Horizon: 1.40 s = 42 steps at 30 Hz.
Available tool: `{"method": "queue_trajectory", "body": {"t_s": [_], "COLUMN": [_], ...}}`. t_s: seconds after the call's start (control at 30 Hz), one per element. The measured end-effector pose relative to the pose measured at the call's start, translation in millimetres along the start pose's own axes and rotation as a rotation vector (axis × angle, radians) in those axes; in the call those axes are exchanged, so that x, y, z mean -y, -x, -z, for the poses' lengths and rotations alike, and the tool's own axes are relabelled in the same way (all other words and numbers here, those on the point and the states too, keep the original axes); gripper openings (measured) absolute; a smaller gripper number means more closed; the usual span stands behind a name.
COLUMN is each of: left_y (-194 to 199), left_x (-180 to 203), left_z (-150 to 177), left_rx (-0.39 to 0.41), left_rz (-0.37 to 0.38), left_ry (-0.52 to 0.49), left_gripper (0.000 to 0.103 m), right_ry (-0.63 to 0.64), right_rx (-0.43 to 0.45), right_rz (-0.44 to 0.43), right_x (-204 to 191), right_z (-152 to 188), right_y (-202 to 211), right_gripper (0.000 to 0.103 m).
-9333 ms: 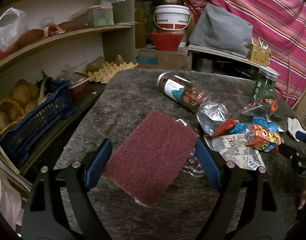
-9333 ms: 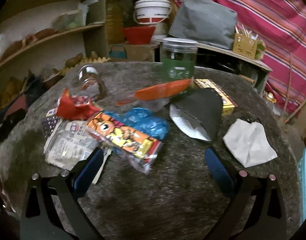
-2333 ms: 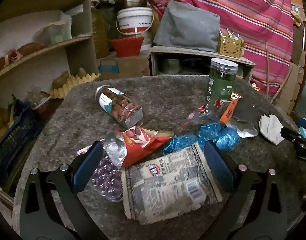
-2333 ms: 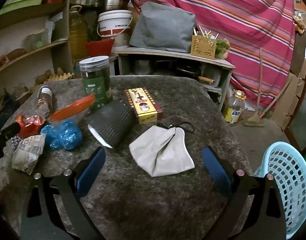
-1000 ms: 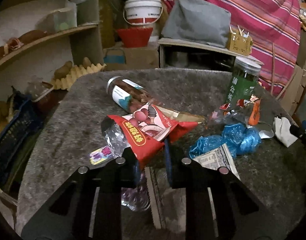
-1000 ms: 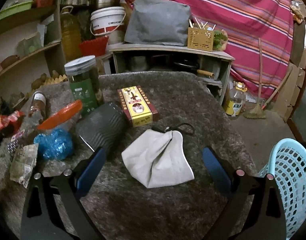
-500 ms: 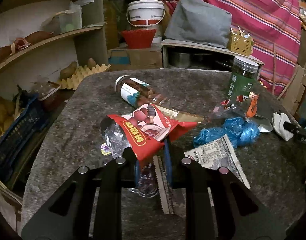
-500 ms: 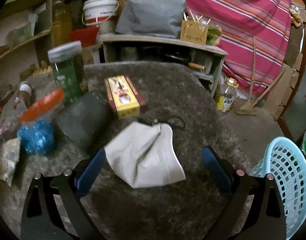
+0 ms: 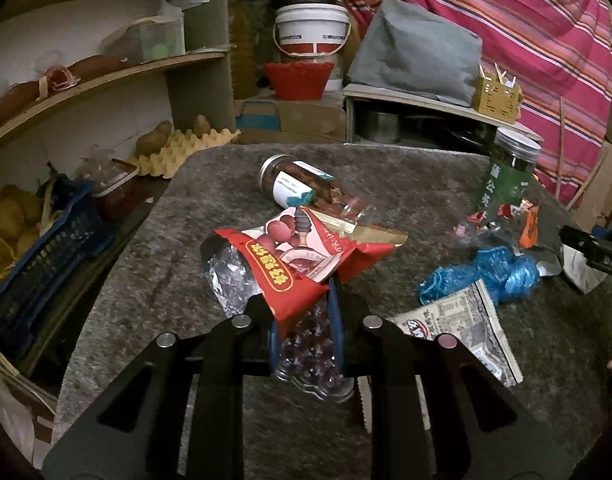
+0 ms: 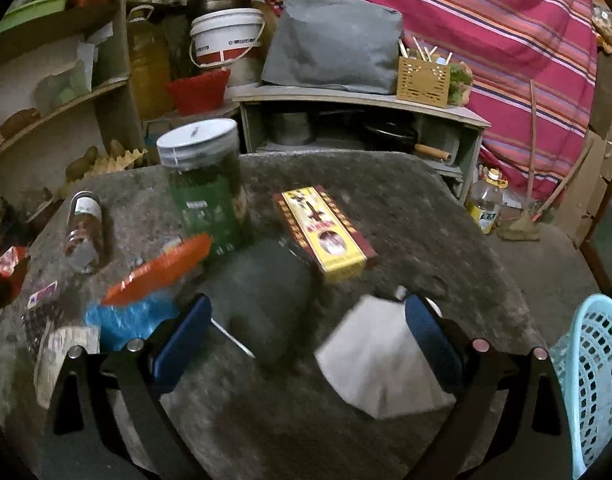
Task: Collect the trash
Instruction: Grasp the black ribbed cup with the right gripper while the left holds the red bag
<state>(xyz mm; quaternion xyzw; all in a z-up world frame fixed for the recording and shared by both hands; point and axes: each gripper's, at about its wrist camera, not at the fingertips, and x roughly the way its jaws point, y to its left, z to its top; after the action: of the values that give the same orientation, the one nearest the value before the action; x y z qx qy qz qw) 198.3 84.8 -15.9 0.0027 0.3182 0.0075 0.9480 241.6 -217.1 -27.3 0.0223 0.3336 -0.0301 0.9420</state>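
My left gripper point(image 9: 302, 312) is shut on a corner of a red snack wrapper point(image 9: 302, 252) and holds it just above the grey table point(image 9: 178, 264). Beneath it lies a clear blister tray of purple beads point(image 9: 314, 364). To the right are a grey printed wrapper point(image 9: 462, 328) and crumpled blue plastic point(image 9: 494, 272). My right gripper point(image 10: 306, 320) is open over a dark grey pouch point(image 10: 266, 296), with a white cloth point(image 10: 378, 364) under its right finger. An orange wrapper point(image 10: 158, 272) and the blue plastic point(image 10: 126, 320) lie at its left. This view is blurred.
A green-label jar point(image 10: 206, 188) stands upright and a brown jar point(image 9: 302, 188) lies on its side. A yellow box point(image 10: 322, 232) lies mid-table. A light blue basket point(image 10: 594, 380) stands off the table's right edge. Shelves and a blue crate point(image 9: 38, 256) are at the left.
My left gripper went from open to shut on the red wrapper and has raised it. My right gripper has slid left across the table, so the white cloth now sits at its right finger.
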Motion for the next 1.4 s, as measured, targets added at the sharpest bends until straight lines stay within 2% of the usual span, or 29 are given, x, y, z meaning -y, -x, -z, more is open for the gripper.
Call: {"method": "queue_trajectory", "body": {"t_s": [0.13, 0.47, 0.53, 0.57, 0.6, 0.7, 0.77, 1.0, 1.13, 1.4], "left_y": [-3.8, -6.1, -6.1, -6.5, -6.5, -6.5, -6.6, -3.4, -1.5, -2.9], "left_x": [-2.5, -7.0, -7.3, -7.2, -7.3, -7.6, -7.3, -1.5, 0.3, 1.8], "left_z": [0.6, 0.6, 0.4, 0.1, 0.0, 0.0, 0.0, 1.0, 2.8, 1.9], "left_rx": [-0.005, -0.007, -0.007, -0.007, -0.008, -0.005, -0.005, 0.005, 0.016, 0.012], "left_rz": [0.003, 0.002, 0.001, 0.001, 0.001, 0.001, -0.001, 0.001, -0.001, -0.010], "left_ry": [0.006, 0.011, 0.012, 0.013, 0.013, 0.013, 0.012, 0.007, -0.006, -0.006], "left_gripper": [0.018, 0.018, 0.018, 0.018, 0.018, 0.018, 0.018, 0.018, 0.018, 0.018], "right_ry": [0.003, -0.031, -0.037, -0.038, -0.035, -0.012, -0.012, -0.005, -0.042, 0.001], "right_rx": [-0.034, -0.096, -0.111, -0.117, -0.116, -0.095, -0.088, -0.095, -0.132, -0.081], "right_rz": [0.039, 0.006, -0.015, -0.031, -0.034, -0.030, -0.040, -0.067, -0.126, -0.123], "right_x": [-15.2, -33.8, -34.6, -35.8, -36.9, -39.5, -38.0, -35.1, -33.0, -36.5], "right_z": [-6.5, -6.9, -5.4, -4.7, -4.5, -5.5, -6.6, -4.8, -1.4, 0.2], "right_y": [-21.2, -50.3, -54.0, -55.1, -55.3, -50.4, -47.1, -43.8, -51.2, -35.2], "right_gripper": [0.096, 0.095, 0.093, 0.088, 0.087, 0.075, 0.073, 0.073, 0.073, 0.068]}}
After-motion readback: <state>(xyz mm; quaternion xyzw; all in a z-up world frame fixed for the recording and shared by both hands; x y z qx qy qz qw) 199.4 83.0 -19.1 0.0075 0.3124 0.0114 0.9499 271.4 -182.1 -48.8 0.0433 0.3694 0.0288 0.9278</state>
